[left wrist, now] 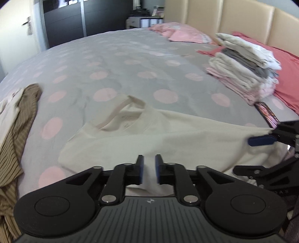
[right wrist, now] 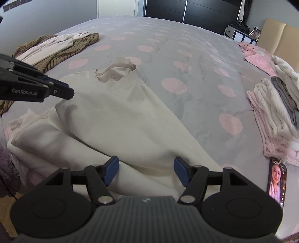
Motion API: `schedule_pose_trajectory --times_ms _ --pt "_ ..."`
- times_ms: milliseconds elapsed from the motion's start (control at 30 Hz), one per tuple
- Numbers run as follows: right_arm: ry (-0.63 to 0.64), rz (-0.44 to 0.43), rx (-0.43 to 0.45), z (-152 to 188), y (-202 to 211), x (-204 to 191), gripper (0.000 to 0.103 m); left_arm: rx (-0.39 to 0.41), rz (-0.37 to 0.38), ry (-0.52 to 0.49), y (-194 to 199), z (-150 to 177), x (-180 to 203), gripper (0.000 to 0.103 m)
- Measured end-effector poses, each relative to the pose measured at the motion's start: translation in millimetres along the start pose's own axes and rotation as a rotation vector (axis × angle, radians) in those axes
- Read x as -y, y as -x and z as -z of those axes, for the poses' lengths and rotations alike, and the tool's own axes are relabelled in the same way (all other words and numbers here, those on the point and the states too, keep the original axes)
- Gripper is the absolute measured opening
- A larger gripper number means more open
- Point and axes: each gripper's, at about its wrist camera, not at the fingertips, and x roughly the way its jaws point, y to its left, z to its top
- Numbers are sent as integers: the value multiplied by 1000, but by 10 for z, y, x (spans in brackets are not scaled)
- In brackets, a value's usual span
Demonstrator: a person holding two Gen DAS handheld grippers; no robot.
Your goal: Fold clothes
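Basically a big bed (right wrist: 196, 78) under a grey cover with pink dots fills both views; everything else placed relative to it. Beige padded headboard (left wrist: 233, 20) stands at its head end, dark wardrobe (right wrist: 201, 11) past the far side. The cream T-shirt (right wrist: 115, 115) lies on the bed's near edge, collar pointing toward the bed's middle, one side folded over the body so a diagonal fold edge runs down it, a sleeve sticking out at the near left. Stack of folded clothes (left wrist: 243, 69), white, grey and pink layers, sits on the bed toward the headboard, partly on a red pillow (left wrist: 287, 78). Loose heap of a brown striped garment (right wrist: 61, 50) with a pale piece on top lies at the bed's foot end, apart from the shirt. Pink pillow (left wrist: 183, 33) at the head end on the far side. Left gripper (left wrist: 149, 168) is over the shirt's near hem at the bed edge, jaws narrowly parted, cloth showing in the gap, pads not visibly pressing it. Right gripper (right wrist: 145, 171) is over the shirt's lower fold, jaws wide apart, nothing pinched; in the left wrist view one of its fingers lies against the shirt's edge. A phone (right wrist: 276, 181) with a lit screen lies flat on the bed just beside the folded stack, near edge.
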Motion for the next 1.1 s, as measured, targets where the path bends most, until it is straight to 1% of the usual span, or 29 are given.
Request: schedule_pose_trajectory --times_ms 67,233,267,333,433,467,533,600,633,667,700,733,767,867,933,1067,1100 --pt "-2 -14 -4 -8 -18 -11 74 -1 -47 48 9 37 -135 54" --pt "10 -42 -20 -2 -91 -56 76 -41 -190 251 -55 151 -616 59" --pt "11 -45 -21 -6 -105 -62 76 -51 -204 295 -85 177 -713 60" --pt "13 -53 -24 -18 -133 -78 77 -66 -193 388 -155 227 -900 60" --pt "16 -64 -26 -39 -173 -105 77 -69 -112 542 -298 253 -1110 60" --pt "20 -66 -26 -45 -179 -116 77 -69 -98 563 -349 246 -1142 60" --pt "29 -71 -26 -55 -191 -136 77 -68 -87 573 -451 217 -1173 59" --pt "33 -72 -26 -61 -201 -137 77 -78 -76 551 -547 183 -1157 47" --pt "33 -73 -26 -63 -205 -135 77 -86 -67 538 -586 163 -1141 30" --pt "31 -74 -26 -65 -208 -131 77 -89 -59 521 -603 143 -1098 20" --pt "27 -76 -27 -65 -208 -123 77 -87 -56 498 -605 123 -1034 17" --pt "23 -77 -27 -64 -208 -113 77 -73 -53 462 -588 93 -963 7" --pt "19 -75 -27 -65 -207 -103 77 -50 -49 416 -554 54 -886 1" --pt "8 -70 -25 -62 -208 -70 77 45 -45 243 -378 -102 -565 0" --pt "-2 -68 -23 -51 -201 -45 77 95 -22 161 -260 -195 -359 0" --pt "-15 -61 -21 -29 -179 -9 77 119 -3 93 -147 -283 -99 0" --pt "-16 -59 -19 -24 -172 -4 77 116 -5 94 -137 -293 -81 0"
